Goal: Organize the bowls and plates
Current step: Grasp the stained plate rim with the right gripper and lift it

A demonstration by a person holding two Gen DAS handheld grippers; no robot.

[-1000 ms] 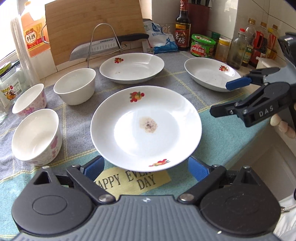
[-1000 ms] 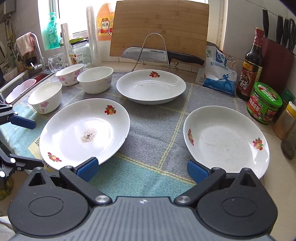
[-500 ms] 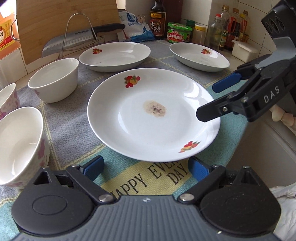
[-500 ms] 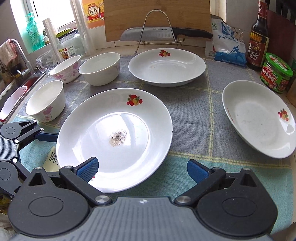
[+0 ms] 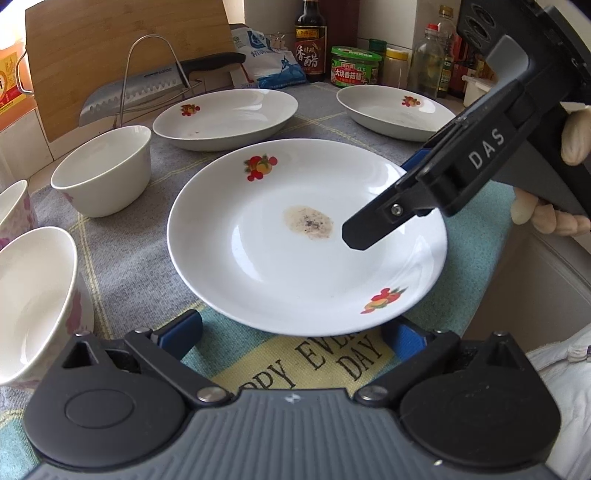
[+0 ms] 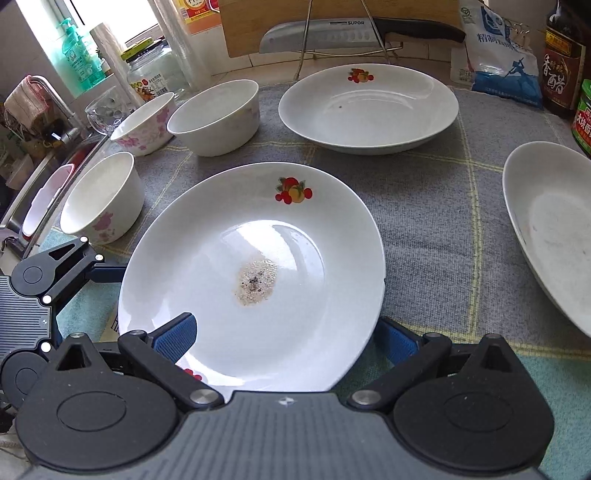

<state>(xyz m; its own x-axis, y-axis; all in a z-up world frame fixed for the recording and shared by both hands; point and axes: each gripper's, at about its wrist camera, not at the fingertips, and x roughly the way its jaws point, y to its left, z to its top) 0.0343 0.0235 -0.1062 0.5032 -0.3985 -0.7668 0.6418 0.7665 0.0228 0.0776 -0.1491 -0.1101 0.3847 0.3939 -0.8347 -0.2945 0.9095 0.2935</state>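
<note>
A white plate with fruit prints and a brown stain lies on the cloth in front of both grippers. My left gripper is open, its fingers at the plate's near rim. My right gripper is open, one finger over the plate and one outside its right rim; it also shows in the left wrist view. Two more plates and three bowls stand around.
A knife on a wire rack and a cutting board stand at the back. Bottles and jars line the back right. A sink is to the left. The counter edge is close on the right in the left wrist view.
Both grippers have moved in closer to the stained plate. The right gripper has swung left, so that its fingers now straddle the plate's rim.
</note>
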